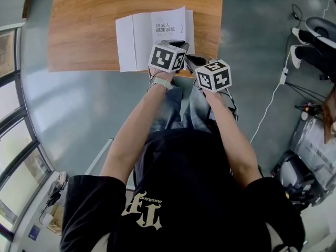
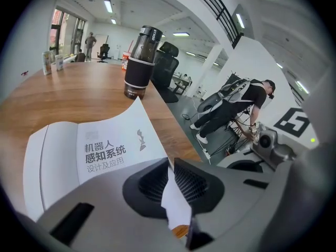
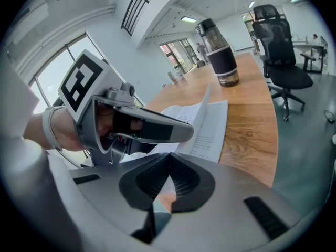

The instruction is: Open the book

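Note:
The white book [image 1: 142,35] lies open on the wooden table [image 1: 84,25], near its front edge. One leaf with black print [image 2: 100,151] curves up from it. My left gripper [image 1: 180,44] is at the book's near right corner, shut on that leaf's corner [image 2: 176,203], which sits between the pads. In the right gripper view the leaf [image 3: 202,112] stands up from the book [image 3: 215,135], beside the left gripper [image 3: 157,127]. My right gripper [image 1: 191,61] hangs just right of the left one, over the table's edge, shut [image 3: 169,159] with nothing in it.
A dark bottle [image 2: 140,62] stands upright on the table behind the book, also in the right gripper view as the bottle [image 3: 220,54]. Office chairs [image 3: 278,62] stand off the table's right side. A person [image 2: 236,101] bends over on the grey floor.

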Motion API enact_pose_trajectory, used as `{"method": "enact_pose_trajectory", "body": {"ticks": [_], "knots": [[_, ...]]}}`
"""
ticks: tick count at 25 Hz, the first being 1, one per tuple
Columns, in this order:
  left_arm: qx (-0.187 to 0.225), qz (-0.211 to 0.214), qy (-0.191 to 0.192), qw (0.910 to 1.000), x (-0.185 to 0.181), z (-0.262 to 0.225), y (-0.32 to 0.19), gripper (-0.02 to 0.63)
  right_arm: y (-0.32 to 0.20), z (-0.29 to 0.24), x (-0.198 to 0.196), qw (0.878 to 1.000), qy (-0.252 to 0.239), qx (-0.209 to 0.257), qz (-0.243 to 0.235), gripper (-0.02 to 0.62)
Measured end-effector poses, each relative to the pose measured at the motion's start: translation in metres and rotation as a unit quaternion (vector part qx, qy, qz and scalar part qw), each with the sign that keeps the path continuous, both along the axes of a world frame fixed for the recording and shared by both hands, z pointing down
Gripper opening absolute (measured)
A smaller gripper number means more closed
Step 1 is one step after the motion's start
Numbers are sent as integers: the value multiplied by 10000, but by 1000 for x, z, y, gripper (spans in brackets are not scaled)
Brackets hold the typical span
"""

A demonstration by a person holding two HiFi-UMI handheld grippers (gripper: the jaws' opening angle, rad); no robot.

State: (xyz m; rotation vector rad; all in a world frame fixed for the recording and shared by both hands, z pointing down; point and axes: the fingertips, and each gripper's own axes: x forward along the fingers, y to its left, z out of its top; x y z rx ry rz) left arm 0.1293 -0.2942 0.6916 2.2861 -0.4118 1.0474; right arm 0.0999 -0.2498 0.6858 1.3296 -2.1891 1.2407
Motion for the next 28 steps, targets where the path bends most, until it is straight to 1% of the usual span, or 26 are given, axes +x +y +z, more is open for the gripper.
{"method": "enact_pose_trajectory", "body": {"ticks": [2, 4, 7, 9, 12, 17, 21, 25, 28], "knots": [[-152, -72, 69, 9998, 0, 1, 1, 32, -1, 0, -5, 9999, 13, 45, -93, -8], [-358, -252, 162, 9989, -3, 1, 0, 18, -1, -2, -10, 9998, -28, 89, -188, 0], [-534, -449, 306, 9971, -10, -2, -5, 14, 1, -6, -10, 9995, -138, 115, -253, 15], [-553, -482, 389, 9966, -15, -7, -9, 14, 3, -10, -5, 9995, -167, 142, -226, 31], [-533, -558, 514, 9957, -30, -19, -12, 12, 4, -11, 6, 9997, -86, 147, -173, 31], [-497, -846, 736, 9924, -63, -40, -19, 12, 1, -6, 13, 9999, 14, 82, -147, 31], [-479, -1104, 875, 9889, -96, -49, -29, 11, -8, -3, -4, 9997, -32, 82, -247, 31], [-579, -1418, 990, 9832, -133, -49, -40, 11, -17, 2, -35, 9990, -79, 44, -429, 31], [-623, -1573, 1018, 9803, -155, -44, -45, 11, -26, 10, -57, 9979, -80, 55, -633, 31]]}}
